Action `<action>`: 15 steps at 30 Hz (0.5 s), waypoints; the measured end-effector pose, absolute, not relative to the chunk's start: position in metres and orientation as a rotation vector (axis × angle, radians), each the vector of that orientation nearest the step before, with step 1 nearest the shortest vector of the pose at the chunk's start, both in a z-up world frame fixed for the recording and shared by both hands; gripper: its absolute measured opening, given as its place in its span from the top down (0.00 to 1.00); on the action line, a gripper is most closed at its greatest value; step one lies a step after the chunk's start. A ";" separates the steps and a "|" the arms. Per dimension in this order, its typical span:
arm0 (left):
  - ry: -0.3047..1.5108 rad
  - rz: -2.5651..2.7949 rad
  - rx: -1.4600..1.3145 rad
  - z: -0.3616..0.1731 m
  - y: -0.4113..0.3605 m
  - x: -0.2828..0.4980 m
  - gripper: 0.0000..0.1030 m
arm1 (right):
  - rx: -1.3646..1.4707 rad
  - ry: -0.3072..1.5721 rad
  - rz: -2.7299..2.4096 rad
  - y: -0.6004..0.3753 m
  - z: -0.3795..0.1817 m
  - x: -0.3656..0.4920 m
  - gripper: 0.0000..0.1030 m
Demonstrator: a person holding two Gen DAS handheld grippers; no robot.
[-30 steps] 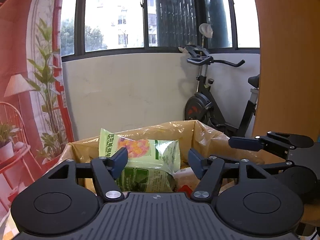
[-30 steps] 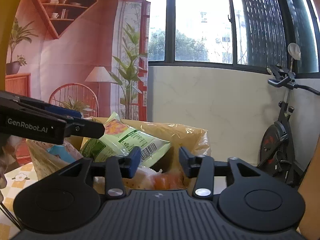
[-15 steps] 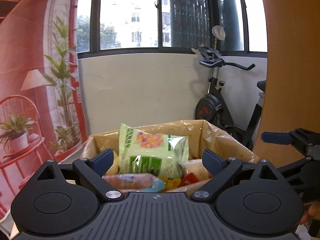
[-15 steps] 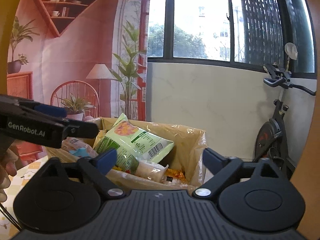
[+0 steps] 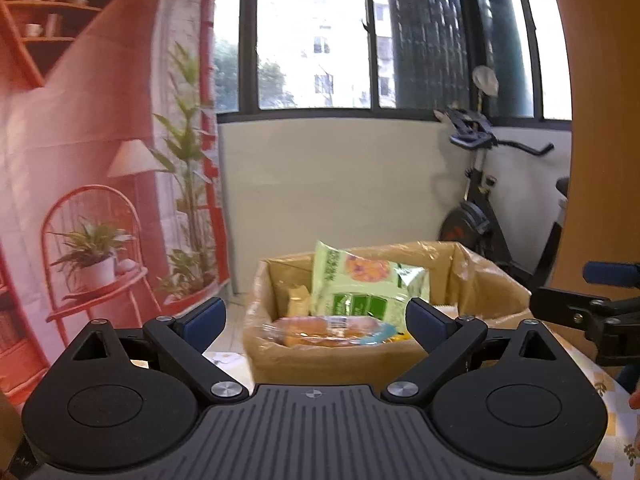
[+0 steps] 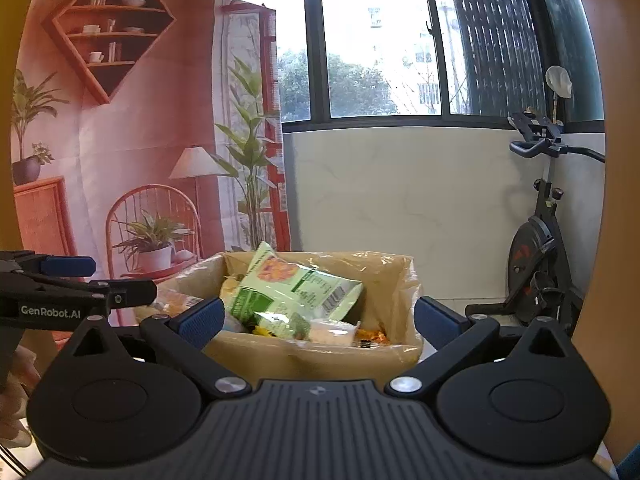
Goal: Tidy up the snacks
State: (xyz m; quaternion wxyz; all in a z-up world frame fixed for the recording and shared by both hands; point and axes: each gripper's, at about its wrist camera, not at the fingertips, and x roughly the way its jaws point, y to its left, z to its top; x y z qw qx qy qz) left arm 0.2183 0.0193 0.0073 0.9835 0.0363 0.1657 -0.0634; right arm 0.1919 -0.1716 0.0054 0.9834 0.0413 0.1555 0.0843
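Observation:
A cardboard box [image 5: 320, 360] lined with clear plastic stands ahead of both grippers. A green snack bag [image 5: 360, 284] leans upright in it, above an orange wrapped snack [image 5: 320, 326]. My left gripper [image 5: 316, 318] is open and short of the box's near wall, with nothing between its fingers. In the right wrist view the same box [image 6: 320, 356] holds the green bag [image 6: 296, 288] and a white packet [image 6: 332, 330]. My right gripper [image 6: 318, 320] has its jaws opening wide, nothing between them. The left gripper [image 6: 68, 280] shows at that view's left edge.
An exercise bike [image 6: 540, 256] stands by the white wall at the right. A printed red backdrop [image 5: 100, 160] with plants and shelves hangs at the left. An orange panel [image 5: 600, 120] fills the right edge. A floral tablecloth [image 5: 616, 400] lies under the box.
Both grippers have opened from around the green bag and drawn back and up from the box. The bag now rests in the box.

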 end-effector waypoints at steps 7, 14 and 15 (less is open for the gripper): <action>0.299 -0.124 0.074 0.027 0.028 0.187 0.05 | 0.096 0.307 0.154 -0.163 0.024 0.164 0.00; 0.268 -0.125 0.045 0.049 0.040 0.149 0.05 | 0.095 0.322 0.081 -0.153 0.048 0.131 0.00; 0.263 -0.124 0.048 0.052 0.041 0.143 0.05 | 0.090 0.325 0.066 -0.152 0.051 0.127 0.00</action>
